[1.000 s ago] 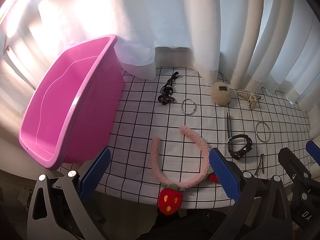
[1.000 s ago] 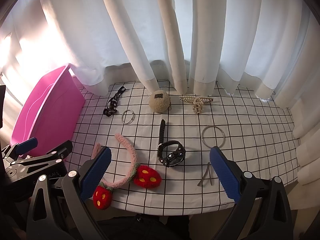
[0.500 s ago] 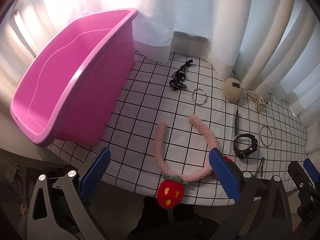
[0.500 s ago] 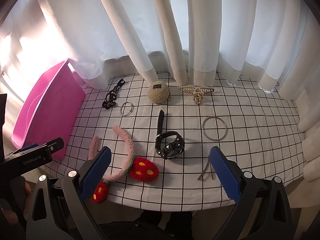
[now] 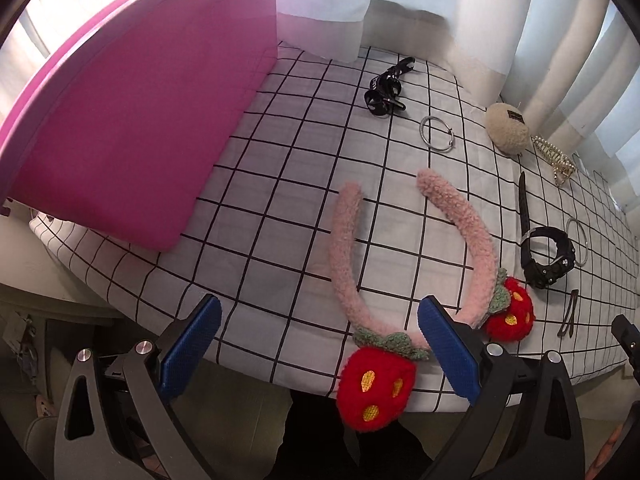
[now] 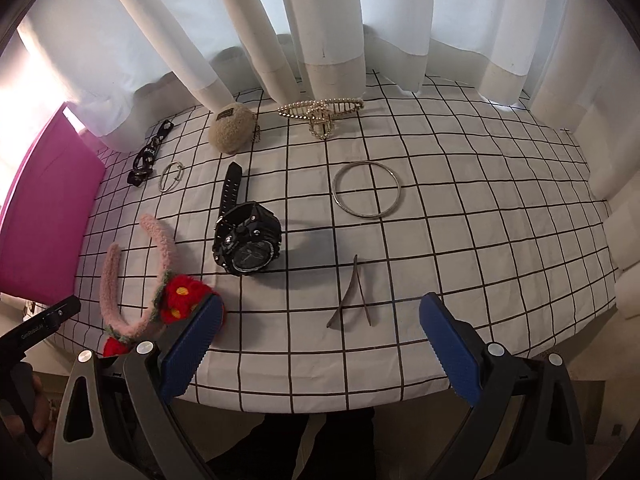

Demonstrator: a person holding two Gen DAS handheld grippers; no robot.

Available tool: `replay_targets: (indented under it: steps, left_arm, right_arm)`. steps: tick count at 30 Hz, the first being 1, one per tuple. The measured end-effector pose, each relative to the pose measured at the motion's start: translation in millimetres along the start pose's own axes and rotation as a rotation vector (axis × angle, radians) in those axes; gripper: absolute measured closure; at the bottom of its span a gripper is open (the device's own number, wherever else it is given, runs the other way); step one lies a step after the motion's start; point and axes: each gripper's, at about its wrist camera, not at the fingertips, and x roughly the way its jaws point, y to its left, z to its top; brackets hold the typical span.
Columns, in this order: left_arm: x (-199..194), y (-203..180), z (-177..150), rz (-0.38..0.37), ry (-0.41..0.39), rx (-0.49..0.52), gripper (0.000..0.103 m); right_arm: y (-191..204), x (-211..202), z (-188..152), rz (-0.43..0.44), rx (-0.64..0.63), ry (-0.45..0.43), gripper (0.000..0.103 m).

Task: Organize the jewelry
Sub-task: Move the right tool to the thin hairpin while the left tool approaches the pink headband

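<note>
A pink fuzzy headband (image 5: 348,256) with red strawberries (image 5: 374,384) lies at the table's front edge, just ahead of my open left gripper (image 5: 320,348); it also shows in the right wrist view (image 6: 110,280). A pink bin (image 5: 132,120) stands at the left. A black watch (image 6: 246,240), a large silver bangle (image 6: 366,190) and a thin hair clip (image 6: 352,296) lie ahead of my open, empty right gripper (image 6: 320,344). Farther back are a small silver ring (image 6: 172,176), a black clip (image 6: 148,154), a beige fluffy ball (image 6: 232,128) and a pearl claw clip (image 6: 320,112).
The table wears a white cloth with a black grid (image 6: 480,240). White curtains (image 6: 320,20) hang along its back and right sides. The left gripper's body (image 6: 36,328) shows at the lower left of the right wrist view.
My left gripper has dropped and moved closer to the headband, so the bin's inside is out of sight. My right gripper has moved forward and lower towards the hair clip and watch.
</note>
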Motion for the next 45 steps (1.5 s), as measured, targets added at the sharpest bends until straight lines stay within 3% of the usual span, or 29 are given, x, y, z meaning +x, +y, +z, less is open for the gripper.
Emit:
replay_targets:
  steps: [6, 16, 28, 34, 45]
  left_arm:
    - [24, 0, -2, -0.021, 0.021, -0.004, 0.006]
    - [49, -7, 7, -0.033, 0.04, -0.007, 0.006]
    - [90, -18, 12, -0.019, 0.103, -0.001, 0.006]
    - [95, -26, 9, -0.001, 0.04, 0.034, 0.005]
    - [96, -26, 9, 0.01, 0.05, 0.006, 0.006]
  right_arm:
    - [-24, 38, -6, -0.05, 0.016, 0.035, 0.009]
    - [-16, 79, -6, -0.088, -0.04, 0.058, 0.009]
    - [-14, 92, -5, -0.143, -0.055, 0.046, 0.009]
    - [-20, 98, -7, -0.135, -0.033, 0.058, 0.009]
    - [-23, 97, -12, -0.118, -0.026, 0.009, 0.009]
